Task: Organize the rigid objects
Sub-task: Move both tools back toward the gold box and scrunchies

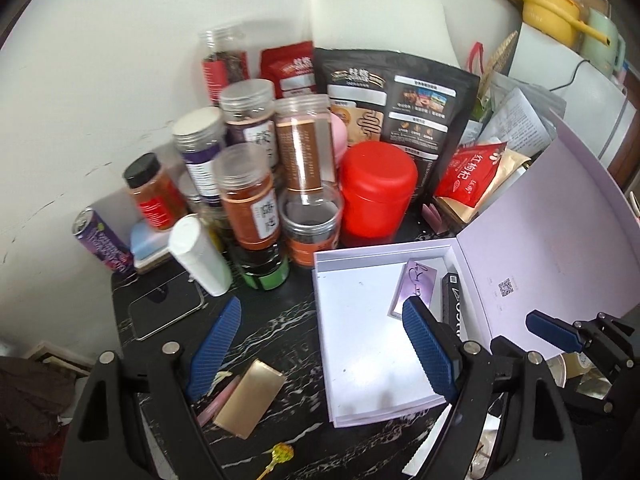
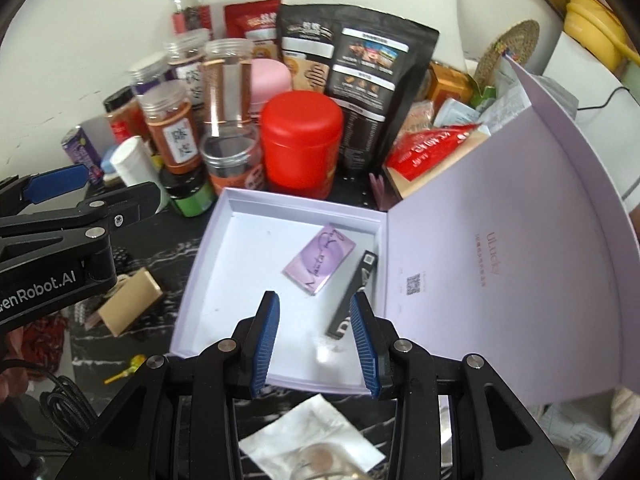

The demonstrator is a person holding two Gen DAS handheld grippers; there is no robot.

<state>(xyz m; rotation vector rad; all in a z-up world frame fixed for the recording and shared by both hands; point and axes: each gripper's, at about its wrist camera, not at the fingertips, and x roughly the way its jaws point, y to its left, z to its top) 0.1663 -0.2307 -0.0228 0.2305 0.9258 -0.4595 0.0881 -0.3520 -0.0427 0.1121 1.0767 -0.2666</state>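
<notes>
1. Nearest my cameras, on the black marbled table (image 1: pixel 280 344), both tools hang over the front edge. My left gripper (image 1: pixel 320 348) stands wide apart with nothing between its blue pads; my right gripper (image 2: pixel 316 340) is parted only partway and is also empty.
2. Just under the left gripper I see a flat gold box (image 1: pixel 250 398) lying on the table, with a pink strip touching its left side and a small yellow trinket (image 1: pixel 280 454) nearer the table's front edge.
3. Below the right gripper, a white paper packet (image 2: pixel 316 436) lies in front of the tray.
4. Next out: the open lilac gift box. Its white tray (image 2: pixel 224 280) sits flat; its lid (image 2: pixel 520 280) stands up on the right.
5. Inside the tray, toward the right: a purple card box (image 2: pixel 320 258) lying flat, and a slim black box (image 2: pixel 354 292) beside it against the right wall. They are close, apart from each other.
6. Left of the tray: a dark phone-like slab (image 1: pixel 164 304) and a white bottle (image 1: pixel 200 256), tilted.
7. Behind the tray: a red canister (image 2: pixel 302 144), clear spice jars (image 1: pixel 248 196), a purple can (image 1: pixel 102 244).
8. Farthest, against the wall: a black pouch (image 2: pixel 356 80).
</notes>
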